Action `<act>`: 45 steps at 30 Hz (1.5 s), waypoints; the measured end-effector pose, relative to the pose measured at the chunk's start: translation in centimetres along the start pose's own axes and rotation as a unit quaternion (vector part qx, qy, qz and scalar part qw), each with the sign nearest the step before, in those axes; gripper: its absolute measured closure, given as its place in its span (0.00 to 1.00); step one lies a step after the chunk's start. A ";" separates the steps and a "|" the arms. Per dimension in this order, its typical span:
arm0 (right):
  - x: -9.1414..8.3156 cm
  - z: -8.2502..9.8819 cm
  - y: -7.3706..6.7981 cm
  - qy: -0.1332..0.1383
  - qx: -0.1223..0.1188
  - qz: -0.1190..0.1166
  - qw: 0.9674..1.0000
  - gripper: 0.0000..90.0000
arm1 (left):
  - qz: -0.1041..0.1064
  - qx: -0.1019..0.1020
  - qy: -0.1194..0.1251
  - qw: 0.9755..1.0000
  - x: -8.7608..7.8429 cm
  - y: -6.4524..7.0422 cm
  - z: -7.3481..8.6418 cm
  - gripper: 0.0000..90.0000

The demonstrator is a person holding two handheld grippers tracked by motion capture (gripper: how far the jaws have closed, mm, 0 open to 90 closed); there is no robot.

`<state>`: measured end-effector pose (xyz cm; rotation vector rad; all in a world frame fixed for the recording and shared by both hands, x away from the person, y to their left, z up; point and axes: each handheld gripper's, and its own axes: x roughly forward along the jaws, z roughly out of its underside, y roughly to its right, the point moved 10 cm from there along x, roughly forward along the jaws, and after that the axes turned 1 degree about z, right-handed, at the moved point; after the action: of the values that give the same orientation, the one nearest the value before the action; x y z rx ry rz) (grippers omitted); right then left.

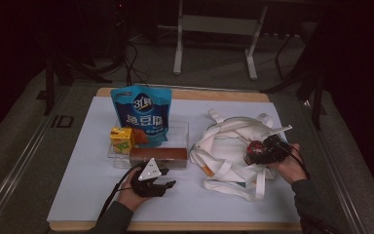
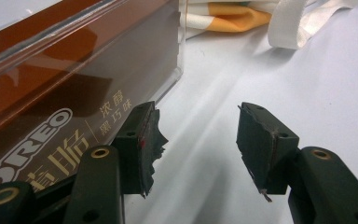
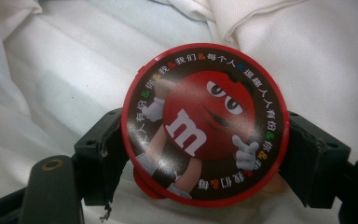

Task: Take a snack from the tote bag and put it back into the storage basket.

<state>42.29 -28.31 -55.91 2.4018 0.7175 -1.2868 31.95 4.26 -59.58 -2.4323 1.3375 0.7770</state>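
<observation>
Right now my right tool point(image 3: 205, 154) grips the round M&M's tin point(image 3: 205, 123) over the white bag point(image 1: 229, 146); my left tool point(image 2: 198, 149) hangs open, empty.

the round m&m's tin point(image 3: 205, 123) has a glossy printed lid with a smooth red plastic-looking rim. the bag point(image 1: 233, 146) under it is soft, matt white cloth, creased. the oreo box point(image 2: 51, 93) is glossy brown card behind a clear, shiny plastic tray point(image 2: 179, 42). the snack pouch point(image 1: 141, 114) is shiny blue foil. the table point(image 1: 78, 185) cover looks smooth, matt white. the left gripper point(image 2: 198, 147) has pads point(image 2: 256, 140) of matt dark rubber, frayed at the edges.
</observation>
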 end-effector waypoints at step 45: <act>-1.3 -0.4 -0.8 0.007 -0.004 -0.002 1.000 0.28 | 0.000 0.000 0.000 1.000 0.0 0.0 0.0 0.53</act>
<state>41.56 -27.82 -54.64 2.4058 0.7305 -1.2689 31.96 4.26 -59.59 -2.4323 1.3373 0.7780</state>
